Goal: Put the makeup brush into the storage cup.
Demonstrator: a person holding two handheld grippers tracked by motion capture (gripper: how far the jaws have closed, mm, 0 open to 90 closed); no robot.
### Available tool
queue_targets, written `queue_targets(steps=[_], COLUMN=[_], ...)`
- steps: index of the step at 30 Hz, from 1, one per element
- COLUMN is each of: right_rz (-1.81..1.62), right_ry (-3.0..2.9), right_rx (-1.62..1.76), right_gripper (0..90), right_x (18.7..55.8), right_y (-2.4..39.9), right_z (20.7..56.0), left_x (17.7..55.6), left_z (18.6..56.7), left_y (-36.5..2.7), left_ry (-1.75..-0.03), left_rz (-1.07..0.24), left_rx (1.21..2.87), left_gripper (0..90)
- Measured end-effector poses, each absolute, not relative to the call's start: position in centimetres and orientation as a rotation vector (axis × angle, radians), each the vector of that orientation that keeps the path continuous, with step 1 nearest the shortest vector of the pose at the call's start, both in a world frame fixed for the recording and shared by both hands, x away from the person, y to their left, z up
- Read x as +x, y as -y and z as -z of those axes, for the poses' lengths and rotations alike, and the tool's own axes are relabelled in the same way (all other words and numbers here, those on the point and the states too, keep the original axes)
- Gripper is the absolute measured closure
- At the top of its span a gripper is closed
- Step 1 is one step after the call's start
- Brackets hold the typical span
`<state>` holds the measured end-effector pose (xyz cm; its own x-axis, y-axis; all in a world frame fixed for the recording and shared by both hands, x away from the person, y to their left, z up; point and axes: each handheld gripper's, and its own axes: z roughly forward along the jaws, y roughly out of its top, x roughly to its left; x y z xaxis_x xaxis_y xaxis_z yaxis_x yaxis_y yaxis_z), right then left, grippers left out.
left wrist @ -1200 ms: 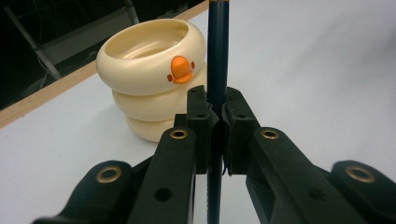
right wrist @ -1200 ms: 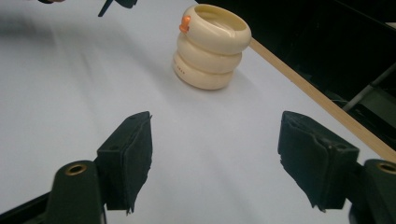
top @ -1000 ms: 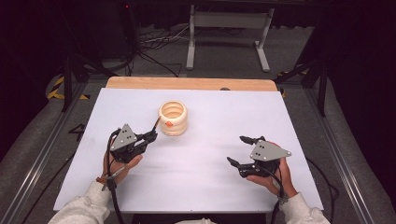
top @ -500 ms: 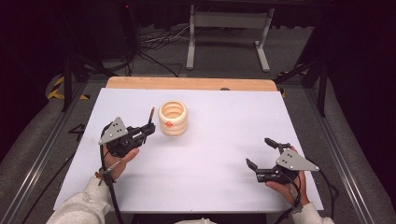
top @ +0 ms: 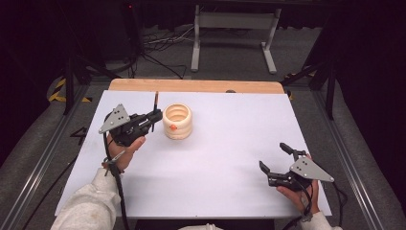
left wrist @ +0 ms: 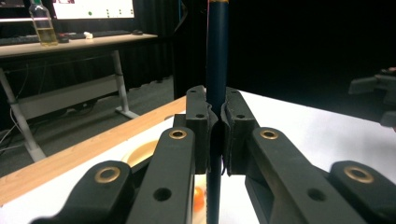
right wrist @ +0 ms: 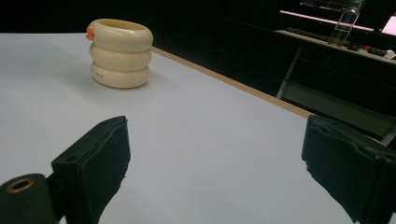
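Pinching a thin dark pencil-like stick [left wrist: 217, 51] between the jaws of my left gripper [top: 154, 116], I hold it upright just left of the cream ringed holder [top: 177, 121], which sits in the upper middle of the white table [top: 230, 191] in the high view. In the left gripper view the stick runs straight up the centre of the frame, with the pads [left wrist: 199, 122] pressed against it from both sides, roughly mid-shaft.

My right gripper [top: 276, 162] hovers low at the lower right of the high view, well apart from the holder, its jaws spread wide with nothing between them. Its own view puts the holder at the upper left, an orange bit [right wrist: 90, 31] poking out at the rim.

I judge the stick to be light, stiff and smooth, so it could twist or slide through the pads if I loosen even a little. A hold near the middle keeps it from swinging. The holder looks like three stacked rings of hard plastic or ceramic, open at the top; it seems light enough to skid if the tip knocks the wall. If it needs steadying, I would take it across the outside of the lowest ring, where it is widest and closest to the table.
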<state>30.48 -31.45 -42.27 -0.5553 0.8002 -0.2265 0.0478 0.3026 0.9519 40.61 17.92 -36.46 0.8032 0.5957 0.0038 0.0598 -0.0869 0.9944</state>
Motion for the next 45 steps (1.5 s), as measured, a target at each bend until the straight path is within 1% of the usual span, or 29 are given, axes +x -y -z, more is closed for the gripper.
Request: queue_targets(steps=[8,16,22,31,40,45], right_rz=[-1.311,-1.309,-1.314,-1.325,-1.326,-1.337], right_ry=[-1.853,-1.857,-1.857,-1.851,-1.849,-1.855], right_rx=[0.757,0.742,0.737,0.728,0.738,0.726], right_gripper=[9.7,10.0,10.0,10.3,10.6,10.8], right_x=[30.4,30.4,30.3,30.2,30.2,30.1], right_y=[31.2,31.0,31.0,31.0,31.1,30.9], right_z=[42.5,42.5,42.4,42.4,42.4,42.4], left_x=[42.5,44.3,45.9,47.7,48.9,49.5], left_z=[35.7,35.9,36.6,37.7,38.6,39.0], left_y=[-16.6,-15.7,-14.4,-13.8,-12.6,-12.1], left_ry=[-0.522,-0.507,-0.520,-0.556,-0.562,-0.555], left_rz=[-0.486,-0.469,-0.444,-0.422,-0.401,-0.423], left_rx=[1.605,1.620,1.624,1.607,1.649,1.683], left_gripper=[83.4,83.4,83.4,83.4,83.3,83.3])
